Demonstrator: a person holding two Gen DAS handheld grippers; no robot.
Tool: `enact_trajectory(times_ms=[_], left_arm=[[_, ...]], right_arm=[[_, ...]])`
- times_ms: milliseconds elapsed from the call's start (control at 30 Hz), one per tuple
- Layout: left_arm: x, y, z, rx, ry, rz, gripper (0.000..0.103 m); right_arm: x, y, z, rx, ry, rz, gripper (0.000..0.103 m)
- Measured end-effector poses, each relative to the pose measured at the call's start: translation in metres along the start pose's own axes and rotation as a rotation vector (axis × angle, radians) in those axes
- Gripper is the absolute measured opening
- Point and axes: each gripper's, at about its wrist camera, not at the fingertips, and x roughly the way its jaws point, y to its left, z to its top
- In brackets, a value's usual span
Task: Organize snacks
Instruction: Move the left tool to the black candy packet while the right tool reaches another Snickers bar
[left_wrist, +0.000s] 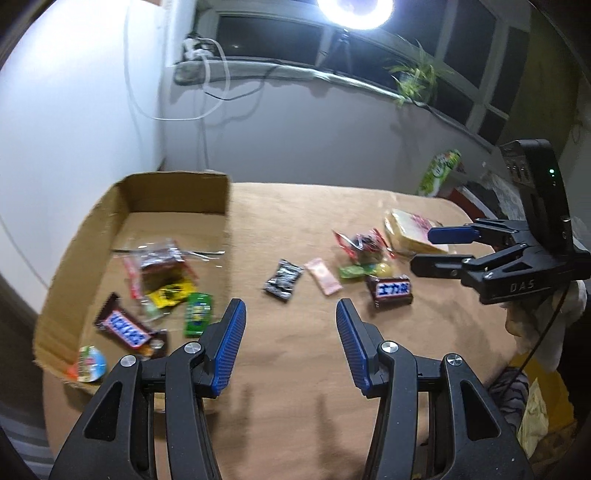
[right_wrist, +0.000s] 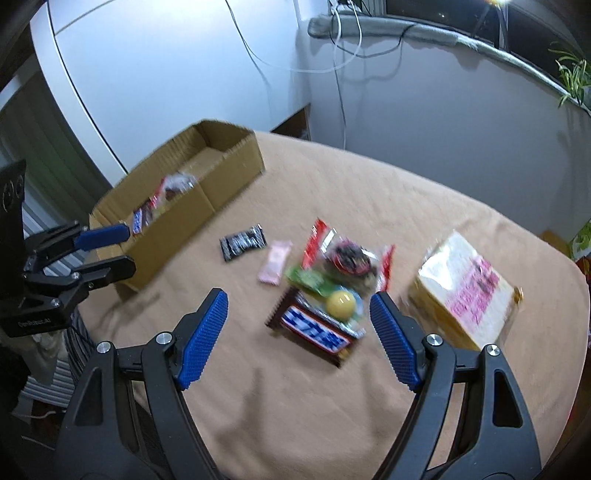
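A cardboard box (left_wrist: 177, 192) (right_wrist: 207, 206) on the tan table holds several snacks, among them a Snickers bar (left_wrist: 125, 326) and a green packet (left_wrist: 198, 314). Loose on the cloth lie a black packet (left_wrist: 283, 284) (right_wrist: 243, 242), a pink packet (left_wrist: 323, 281) (right_wrist: 275, 261), a Snickers bar (left_wrist: 392, 290) (right_wrist: 314, 330), a red-edged clear bag (left_wrist: 364, 245) (right_wrist: 347, 260), a yellow ball snack (right_wrist: 340, 303) and a wrapped cake pack (left_wrist: 410, 230) (right_wrist: 467, 291). My left gripper (left_wrist: 291, 325) (right_wrist: 112, 251) is open and empty beside the box. My right gripper (right_wrist: 299, 321) (left_wrist: 434, 247) is open and empty over the Snickers pile.
The table is covered in a tan cloth (left_wrist: 295, 369). A white wall and window sill with cables (left_wrist: 207, 74) stand behind. A green bag (left_wrist: 439, 171) and a plant (left_wrist: 413, 77) are at the far right. Fabric and bags (left_wrist: 543, 406) lie off the table's right edge.
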Motion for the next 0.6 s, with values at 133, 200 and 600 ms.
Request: enact_trajectory(times_ms=[133, 200, 600], left_arm=[[0.014, -0.012, 0.001, 0.02, 0.023, -0.016, 0.05], [0.021, -0.017, 0.003, 0.028, 0.033, -0.018, 0.05], [0.072, -0.023, 0.017, 0.019, 0.091, -0.002, 0.05]], right_arm=[[0.006, -0.005, -0.013, -0.024, 0.022, 0.005, 0.082], [0.01, -0.004, -0.018, -0.046, 0.033, 0.007, 0.082], [0.034, -0.005, -0.02, -0.158, 0.089, 0.039, 0.06]])
